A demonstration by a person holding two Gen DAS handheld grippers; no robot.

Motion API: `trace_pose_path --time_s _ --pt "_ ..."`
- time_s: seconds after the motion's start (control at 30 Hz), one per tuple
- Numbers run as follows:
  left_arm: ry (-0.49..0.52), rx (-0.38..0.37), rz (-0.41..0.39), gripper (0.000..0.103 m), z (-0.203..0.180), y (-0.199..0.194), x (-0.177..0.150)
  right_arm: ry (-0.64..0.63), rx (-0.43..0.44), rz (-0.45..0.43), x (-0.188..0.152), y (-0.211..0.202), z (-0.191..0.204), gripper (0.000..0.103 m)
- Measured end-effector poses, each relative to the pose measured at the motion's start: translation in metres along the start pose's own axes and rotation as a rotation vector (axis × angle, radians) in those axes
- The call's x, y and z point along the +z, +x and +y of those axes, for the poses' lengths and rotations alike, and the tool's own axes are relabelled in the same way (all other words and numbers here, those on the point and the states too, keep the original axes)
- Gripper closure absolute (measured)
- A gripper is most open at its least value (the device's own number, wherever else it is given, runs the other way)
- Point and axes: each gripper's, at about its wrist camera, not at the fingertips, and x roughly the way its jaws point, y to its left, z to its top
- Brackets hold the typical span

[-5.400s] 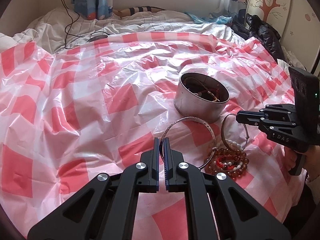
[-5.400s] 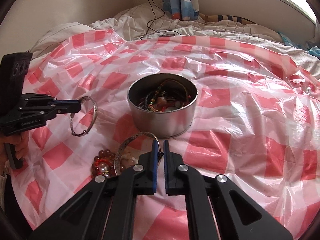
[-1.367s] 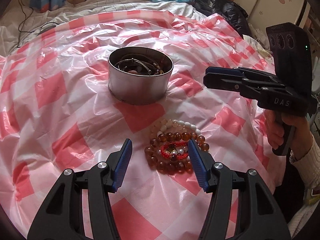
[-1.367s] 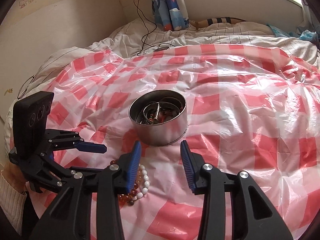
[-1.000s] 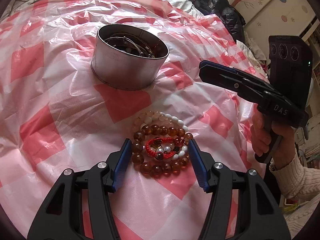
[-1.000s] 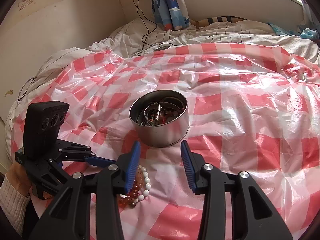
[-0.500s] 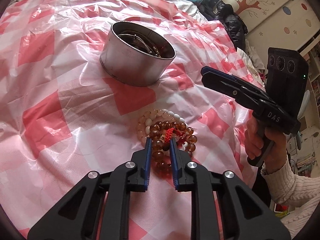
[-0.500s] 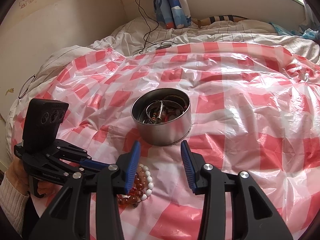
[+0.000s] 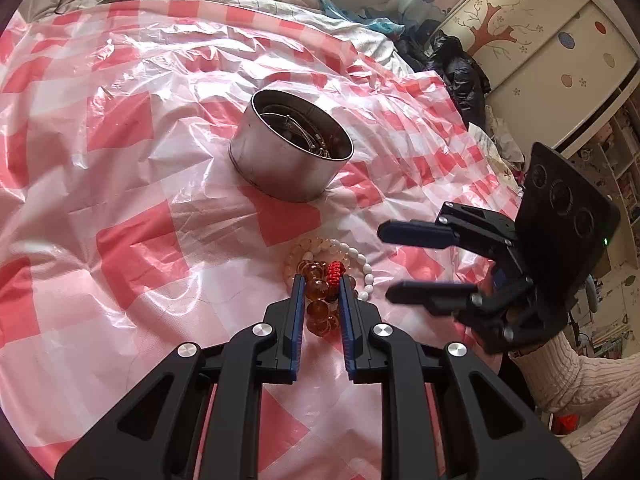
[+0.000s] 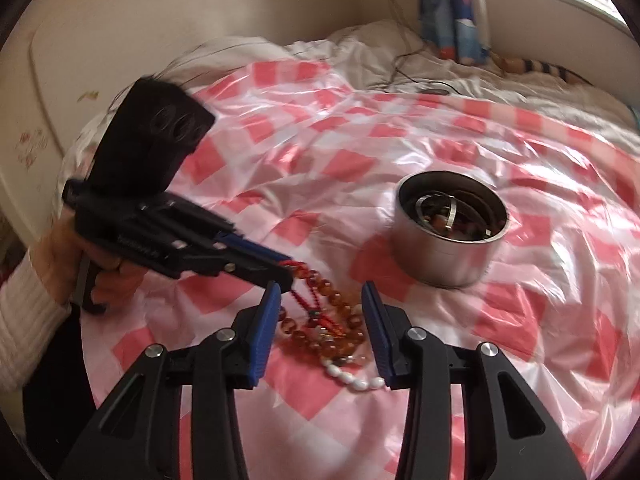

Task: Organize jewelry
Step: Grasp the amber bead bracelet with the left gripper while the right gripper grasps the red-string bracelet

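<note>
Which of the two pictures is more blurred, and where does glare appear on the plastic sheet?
Right wrist view: motion blur smears the left claw and softens the metal tin. Left wrist view: sharp, the amber beads crisp between the claw's fingers; white glare streaks the checked plastic sheet near the top. Both bend strongly at the edges.

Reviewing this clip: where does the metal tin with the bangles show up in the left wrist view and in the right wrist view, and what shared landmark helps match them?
Left wrist view: the metal tin sits upper centre, beyond the left gripper.
Right wrist view: the tin sits right of centre, beyond and to the right of the right gripper.
Shared landmark: the amber bead bracelet on the red-checked sheet, just on the near side of the tin.
</note>
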Motion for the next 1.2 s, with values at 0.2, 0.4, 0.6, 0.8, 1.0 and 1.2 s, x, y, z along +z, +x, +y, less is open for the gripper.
trace_pose_path --time_s 0.2,0.4,0.6,0.8,1.0,1.2 --pt "0.014 0.009 0.006 0.088 -0.002 0.002 0.001 -0.091 -0.034 0.046 -0.005 0.022 0.018 0.081" --pt "0.0 0.004 0.014 0.088 0.002 0.003 -0.001 -0.077 -0.06 0.059 -0.008 0.02 0.011 0.102" --pt "-0.014 0.013 0.028 0.088 0.006 0.006 -0.002 -0.024 -0.039 0.063 -0.005 0.013 -0.005 0.102" --pt "-0.013 0.014 0.031 0.088 0.006 0.007 -0.002 -0.051 -0.033 0.087 -0.007 0.021 0.003 0.102" --pt "-0.018 0.024 0.036 0.088 0.006 0.009 -0.001 -0.104 -0.021 0.026 -0.01 0.016 0.016 0.036" --pt "-0.042 0.037 0.011 0.088 0.011 0.003 0.0 -0.096 -0.015 0.076 -0.009 0.027 0.013 0.056"
